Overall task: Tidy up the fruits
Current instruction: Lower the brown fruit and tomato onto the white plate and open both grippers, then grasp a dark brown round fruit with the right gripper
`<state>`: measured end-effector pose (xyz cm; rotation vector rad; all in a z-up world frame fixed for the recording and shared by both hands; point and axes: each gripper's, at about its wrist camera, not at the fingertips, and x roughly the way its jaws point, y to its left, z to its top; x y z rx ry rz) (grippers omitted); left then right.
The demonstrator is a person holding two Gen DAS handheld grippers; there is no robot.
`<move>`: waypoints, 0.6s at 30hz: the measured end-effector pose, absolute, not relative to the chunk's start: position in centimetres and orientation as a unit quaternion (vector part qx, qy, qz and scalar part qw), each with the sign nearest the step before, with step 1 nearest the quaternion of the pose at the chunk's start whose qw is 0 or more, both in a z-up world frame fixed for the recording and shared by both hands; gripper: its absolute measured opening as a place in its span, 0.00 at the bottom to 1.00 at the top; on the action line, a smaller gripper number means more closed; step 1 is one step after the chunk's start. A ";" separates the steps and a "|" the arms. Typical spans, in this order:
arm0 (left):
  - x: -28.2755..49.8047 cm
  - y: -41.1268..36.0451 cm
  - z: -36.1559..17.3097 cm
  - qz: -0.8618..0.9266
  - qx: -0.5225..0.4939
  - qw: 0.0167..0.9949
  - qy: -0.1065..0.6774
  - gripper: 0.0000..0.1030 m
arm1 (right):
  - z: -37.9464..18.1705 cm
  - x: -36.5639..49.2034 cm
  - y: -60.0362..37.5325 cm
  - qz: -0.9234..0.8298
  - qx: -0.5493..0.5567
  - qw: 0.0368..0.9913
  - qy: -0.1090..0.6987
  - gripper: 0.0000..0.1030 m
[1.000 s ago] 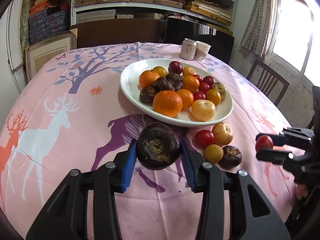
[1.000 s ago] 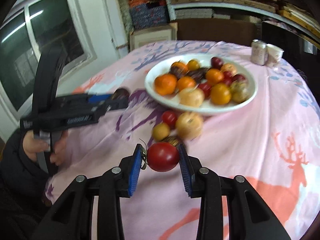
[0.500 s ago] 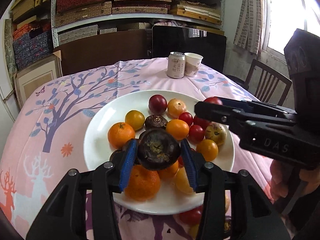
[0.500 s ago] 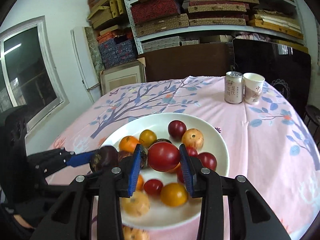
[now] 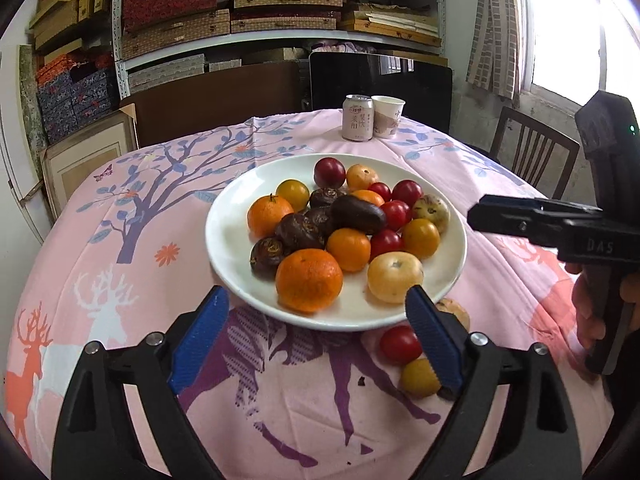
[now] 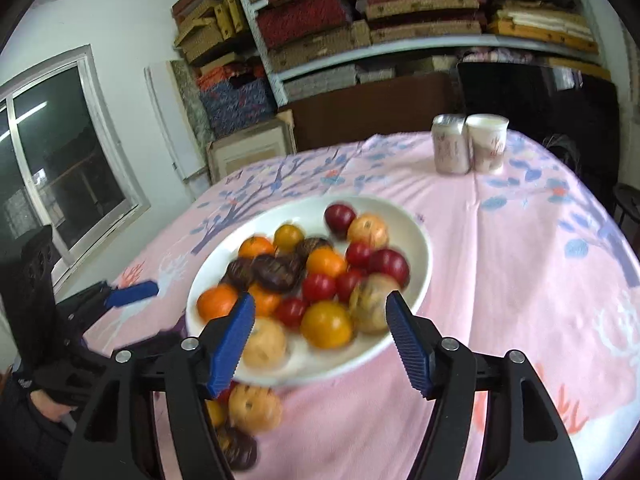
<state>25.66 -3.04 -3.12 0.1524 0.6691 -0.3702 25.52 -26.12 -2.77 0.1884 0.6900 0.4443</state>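
A white plate (image 5: 228,236) (image 6: 416,236) holds several fruits: oranges, red and yellow tomatoes, dark water chestnuts and pale round fruits. A dark chestnut (image 5: 358,213) lies on top of the pile. My left gripper (image 5: 316,332) is open and empty just above the plate's near rim. My right gripper (image 6: 320,336) is open and empty over the plate's near side, and appears as a black bar at the right in the left wrist view (image 5: 520,220). Loose fruits lie on the cloth by the near rim: a red tomato (image 5: 400,344), a yellow one (image 5: 418,378), a pale one (image 6: 254,408).
A drink can (image 5: 357,118) and a paper cup (image 5: 387,116) stand at the table's far edge. A wooden chair (image 5: 532,152) stands at the right. Shelves of boxes fill the back wall. The pink deer-print cloth (image 5: 120,280) covers the table.
Both grippers have opened: the dark chestnut from my left and the red tomato from my right now lie on the plate. Both grippers have pulled back toward the near rim.
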 end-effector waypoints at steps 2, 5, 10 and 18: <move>25.4 -2.4 -3.5 -0.173 0.066 0.924 0.336 0.85 | -3.9 24.5 -25.4 0.248 0.093 0.889 0.374 0.67; 25.1 -1.6 -3.8 -0.163 0.053 0.922 0.346 0.85 | -5.1 21.6 -23.0 0.271 0.029 0.874 0.402 0.67; 24.5 -1.3 -4.2 -0.159 0.053 0.921 0.353 0.86 | -5.3 19.1 -20.6 0.282 -0.026 0.871 0.401 0.67; 23.8 -1.1 -4.9 -0.155 0.056 0.917 0.362 0.88 | -6.7 20.1 -18.2 0.266 -0.045 0.855 0.443 0.64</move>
